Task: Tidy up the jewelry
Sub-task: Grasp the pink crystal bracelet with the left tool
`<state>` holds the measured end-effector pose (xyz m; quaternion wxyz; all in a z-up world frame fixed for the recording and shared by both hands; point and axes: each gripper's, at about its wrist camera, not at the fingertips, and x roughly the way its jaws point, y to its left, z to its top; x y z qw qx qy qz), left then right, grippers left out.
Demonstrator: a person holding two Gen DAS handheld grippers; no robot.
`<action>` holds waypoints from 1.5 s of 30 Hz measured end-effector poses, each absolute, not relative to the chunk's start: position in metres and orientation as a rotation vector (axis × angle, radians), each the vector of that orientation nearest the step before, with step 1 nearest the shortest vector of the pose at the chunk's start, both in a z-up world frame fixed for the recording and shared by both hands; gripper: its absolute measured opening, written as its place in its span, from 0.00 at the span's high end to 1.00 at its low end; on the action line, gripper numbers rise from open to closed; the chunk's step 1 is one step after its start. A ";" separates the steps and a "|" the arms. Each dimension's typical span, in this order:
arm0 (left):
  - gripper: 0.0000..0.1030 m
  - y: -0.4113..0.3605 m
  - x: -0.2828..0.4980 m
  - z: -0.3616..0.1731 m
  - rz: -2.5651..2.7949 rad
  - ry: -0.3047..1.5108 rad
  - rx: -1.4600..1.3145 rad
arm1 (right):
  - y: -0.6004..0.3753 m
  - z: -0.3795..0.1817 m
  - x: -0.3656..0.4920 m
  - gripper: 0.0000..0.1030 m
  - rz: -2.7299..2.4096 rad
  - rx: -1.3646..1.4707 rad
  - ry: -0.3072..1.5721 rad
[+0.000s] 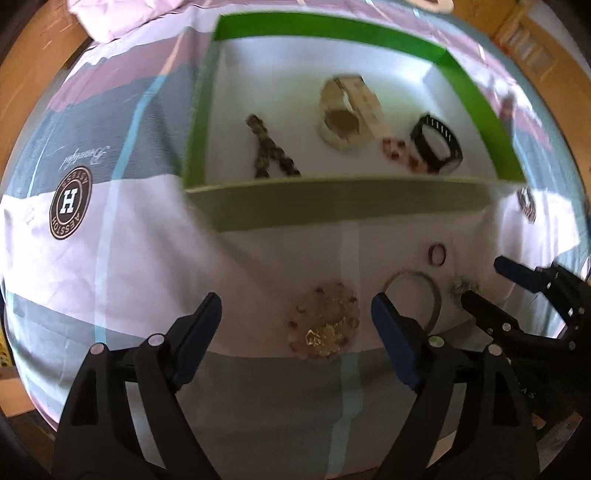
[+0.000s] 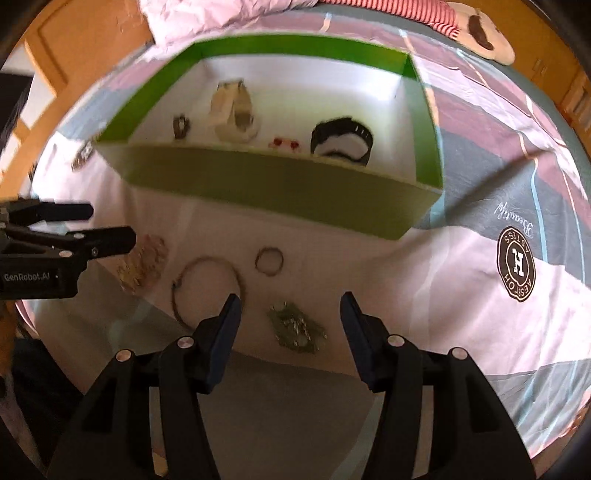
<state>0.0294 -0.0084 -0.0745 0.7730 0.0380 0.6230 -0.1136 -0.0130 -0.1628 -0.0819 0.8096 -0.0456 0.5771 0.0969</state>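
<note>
Before green box (image 1: 343,206) wall, bracelets (image 1: 325,325) apart, cloth (image 1: 140,266) around

a bedsheet (image 1: 122,258) in blocks of white, grey, mauve and pink with thin pale-blue stripes covers the surface, and a round brown badge with a white h (image 2: 516,269) is printed on it beside a line of script lettering (image 2: 515,220). a crumpled pale pink cloth (image 2: 207,18) lies at the far edge. wooden furniture (image 1: 33,70) shows beyond the sheet.

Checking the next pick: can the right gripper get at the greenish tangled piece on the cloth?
Probably yes. The right gripper is open, the greenish piece lies between its fingers, and nothing covers it. The large hoop sits just left, apart.
</note>
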 end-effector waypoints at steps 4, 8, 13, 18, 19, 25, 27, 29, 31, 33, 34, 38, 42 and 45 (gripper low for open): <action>0.21 -0.015 0.029 -0.084 -0.246 1.382 0.136 | -0.159 -0.092 -0.012 0.45 0.202 -0.130 1.262; 0.48 -0.014 0.031 -0.099 -0.236 1.428 0.146 | -0.160 -0.095 -0.011 0.45 0.186 -0.125 1.271; 0.71 -0.001 0.039 -0.104 -0.225 1.441 0.067 | -0.162 -0.096 -0.010 0.46 0.177 -0.116 1.276; 0.85 0.028 0.053 -0.095 -0.135 1.371 -0.086 | -0.163 -0.096 -0.011 0.46 0.176 -0.116 1.276; 0.85 0.034 0.054 -0.091 -0.129 1.349 -0.115 | -0.163 -0.096 -0.010 0.46 0.176 -0.117 1.276; 0.72 0.043 0.055 -0.093 -0.115 1.373 -0.111 | -0.168 -0.097 -0.012 0.46 0.168 -0.123 1.275; 0.72 0.046 0.055 -0.099 -0.115 1.411 -0.085 | -0.171 -0.096 -0.012 0.46 0.162 -0.123 1.274; 0.72 0.047 0.052 -0.098 -0.121 1.417 -0.060 | -0.174 -0.096 -0.012 0.46 0.156 -0.118 1.275; 0.72 0.050 0.051 -0.099 -0.130 1.423 -0.051 | -0.178 -0.097 -0.012 0.46 0.149 -0.114 1.278; 0.72 0.047 0.049 -0.103 -0.128 1.431 -0.042 | -0.179 -0.099 -0.011 0.46 0.146 -0.114 1.284; 0.71 0.038 0.056 -0.106 -0.128 1.433 -0.030 | -0.180 -0.100 -0.010 0.46 0.147 -0.116 1.286; 0.67 0.029 0.056 -0.112 -0.123 1.414 0.035 | -0.177 -0.101 -0.010 0.46 0.152 -0.122 1.288; 0.93 0.005 0.047 -0.103 -0.200 1.383 -0.026 | -0.177 -0.102 -0.011 0.46 0.150 -0.123 1.287; 0.93 0.006 0.044 -0.088 -0.263 1.330 -0.086 | -0.178 -0.101 -0.011 0.46 0.144 -0.115 1.285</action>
